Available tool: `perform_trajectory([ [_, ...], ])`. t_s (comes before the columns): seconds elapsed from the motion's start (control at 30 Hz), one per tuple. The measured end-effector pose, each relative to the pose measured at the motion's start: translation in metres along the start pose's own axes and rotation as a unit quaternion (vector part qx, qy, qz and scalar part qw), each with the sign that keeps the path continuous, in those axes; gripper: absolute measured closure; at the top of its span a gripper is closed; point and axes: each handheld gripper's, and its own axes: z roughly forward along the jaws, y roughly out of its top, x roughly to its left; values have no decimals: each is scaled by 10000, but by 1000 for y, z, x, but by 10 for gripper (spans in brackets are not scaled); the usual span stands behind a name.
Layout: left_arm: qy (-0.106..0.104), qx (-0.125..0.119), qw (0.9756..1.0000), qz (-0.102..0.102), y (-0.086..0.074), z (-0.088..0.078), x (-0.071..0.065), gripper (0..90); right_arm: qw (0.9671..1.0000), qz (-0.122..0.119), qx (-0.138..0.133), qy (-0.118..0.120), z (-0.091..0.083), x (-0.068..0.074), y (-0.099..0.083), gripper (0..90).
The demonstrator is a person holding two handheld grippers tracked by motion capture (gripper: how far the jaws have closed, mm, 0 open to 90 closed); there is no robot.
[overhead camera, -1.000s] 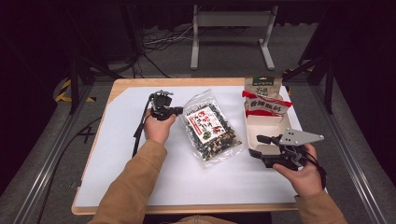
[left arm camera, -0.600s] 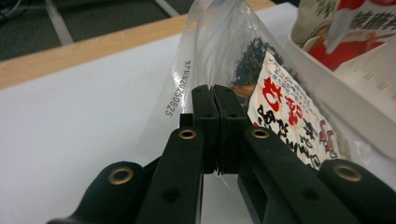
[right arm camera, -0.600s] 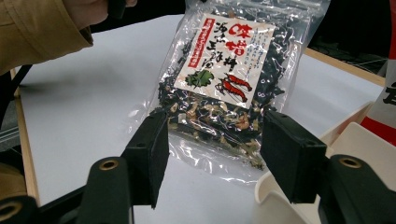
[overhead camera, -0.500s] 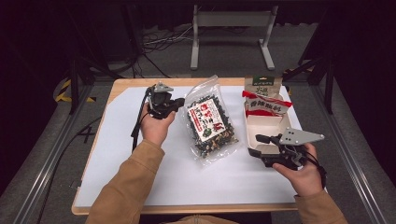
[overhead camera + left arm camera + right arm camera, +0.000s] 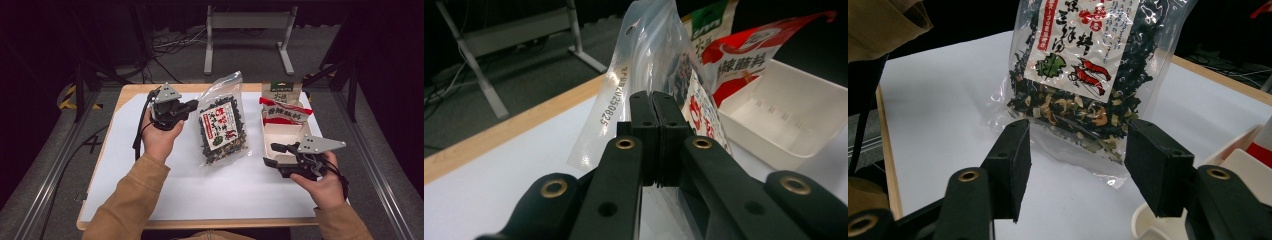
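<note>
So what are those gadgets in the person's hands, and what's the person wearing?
Each hand holds a black two-jaw gripper: left gripper, right gripper. Both carry a grey three-cornered plate on top, brass-coloured rivets at the jaws, and a trailing black cable. The sleeves are tan.

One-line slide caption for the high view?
Left gripper pinches the upper edge of the clear snack bag and tilts it up, while the open right gripper waits beside the white tray.

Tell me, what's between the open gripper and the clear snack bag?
Nothing but bare white table. In the right gripper view, the right gripper stands open just short of the clear snack bag, with empty tabletop between.
</note>
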Motion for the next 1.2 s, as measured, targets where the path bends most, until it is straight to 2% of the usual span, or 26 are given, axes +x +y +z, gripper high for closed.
perform_trajectory([
  [0.13,-107,-108,9997,215,4,-13,-7,891,10000,-28,8,50,4,0,4,434],
  [0.27,-236,-195,9989,345,7,-25,-10,891,9999,-82,-23,123,9,0,12,434],
  [0.4,-435,-321,9970,562,9,-39,-17,891,9997,-82,-71,233,16,-2,20,431],
  [0.5,-556,-348,9959,620,9,-44,-21,890,9995,-64,-101,283,19,-5,24,423],
  [0.6,-753,-417,9934,754,9,-53,-27,891,9992,12,-154,367,23,-8,31,397],
  [0.63,-753,-417,9934,754,9,-53,-27,891,9991,33,-175,392,24,-9,32,391],
  [0.67,-852,-449,9918,837,9,-58,-31,891,9989,55,-210,410,26,-9,34,378],
  [0.7,-852,-449,9918,837,9,-58,-31,891,9989,55,-210,410,26,-9,34,378],
  [0.8,-1100,-520,9881,943,7,-63,-35,891,9978,177,-327,541,29,-10,39,354],
  [0.93,-1273,-583,9851,997,5,-66,-38,891,9955,270,-439,789,33,-9,43,330],
  [0.97,-1319,-595,9843,1011,4,-66,-38,891,9955,270,-439,789,33,-9,43,330],
  [1.03,-1400,-626,9826,1043,3,-67,-39,890,9945,393,-395,888,35,-8,44,272],
  [1.07,-1455,-641,9817,1053,2,-66,-39,891,9946,418,-323,896,36,-8,45,269],
  [1.17,-1554,-651,9804,1022,0,-65,-40,890,9933,380,-333,1039,39,-7,46,284],
  [1.2,-1618,-647,9789,1062,-1,-64,-39,890,9926,373,-365,1099,40,-7,47,289],
])
